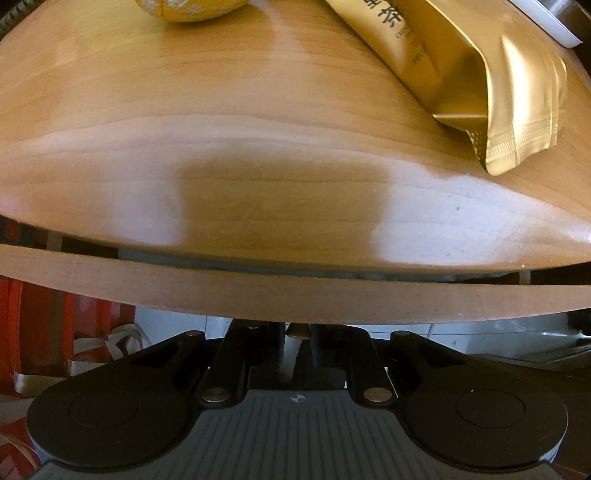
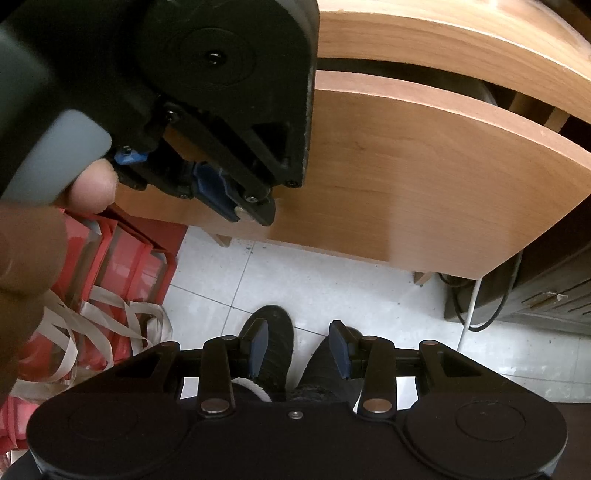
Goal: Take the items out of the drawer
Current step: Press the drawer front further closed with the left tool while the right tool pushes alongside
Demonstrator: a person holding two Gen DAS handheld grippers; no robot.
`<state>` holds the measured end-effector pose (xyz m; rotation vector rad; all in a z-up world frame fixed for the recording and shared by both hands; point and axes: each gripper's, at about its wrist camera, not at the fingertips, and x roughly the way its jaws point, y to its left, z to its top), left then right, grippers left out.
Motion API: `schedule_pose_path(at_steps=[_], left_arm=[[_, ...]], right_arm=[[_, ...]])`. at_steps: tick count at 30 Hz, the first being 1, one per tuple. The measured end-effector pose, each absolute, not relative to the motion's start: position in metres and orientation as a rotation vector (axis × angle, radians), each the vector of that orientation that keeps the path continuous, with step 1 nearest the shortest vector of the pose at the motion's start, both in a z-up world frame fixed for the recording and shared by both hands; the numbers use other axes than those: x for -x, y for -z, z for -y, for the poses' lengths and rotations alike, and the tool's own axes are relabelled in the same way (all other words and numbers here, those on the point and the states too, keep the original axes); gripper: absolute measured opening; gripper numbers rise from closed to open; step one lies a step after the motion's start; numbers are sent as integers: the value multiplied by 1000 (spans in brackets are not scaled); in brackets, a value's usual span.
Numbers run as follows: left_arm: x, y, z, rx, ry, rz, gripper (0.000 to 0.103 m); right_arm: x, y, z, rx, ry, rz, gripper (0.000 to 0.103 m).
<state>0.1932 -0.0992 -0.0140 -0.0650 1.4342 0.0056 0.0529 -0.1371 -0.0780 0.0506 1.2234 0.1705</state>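
The wooden drawer front point(image 2: 424, 177) sits just proud of the desk, a thin dark gap showing above its top edge point(image 1: 295, 291). My left gripper point(image 1: 300, 332) is shut on the small metal drawer knob point(image 1: 298, 329), its fingers pressed against the drawer face; it also shows in the right wrist view point(image 2: 245, 212). My right gripper point(image 2: 299, 345) is open and empty, hanging low over the floor in front of the drawer. A gold foil pouch point(image 1: 476, 74) and a yellow packet point(image 1: 188, 9) lie on the desk top point(image 1: 221, 129).
Red bags with beige ribbon handles point(image 2: 110, 280) stand on the tiled floor at the left. Cables point(image 2: 480, 295) and a dark cabinet point(image 2: 554, 288) are at the right. The person's dark shoes point(image 2: 273, 339) are below the right gripper. A white tray edge point(image 1: 546, 22) sits on the desk's far right.
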Motion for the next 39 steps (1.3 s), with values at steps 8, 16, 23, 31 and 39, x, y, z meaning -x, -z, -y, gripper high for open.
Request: schedule_pose_path(at_steps=[8, 16, 23, 31, 39], left_arm=[[-172, 10, 95, 58, 2, -1419, 14], [-149, 5, 90, 41, 30, -1397, 15], [-129, -2, 83, 41, 43, -1383, 17], [-154, -2, 78, 34, 54, -1372, 18], [-141, -4, 70, 46, 55, -1378, 16]], right_arm=[[-51, 79, 136, -50, -168, -1220, 37], [-53, 80, 141, -42, -172, -1218, 37], [-52, 85, 139, -37, -170, -1222, 37], [-51, 90, 139, -34, -159, -1216, 37], [-52, 97, 135, -33, -152, -1214, 37]])
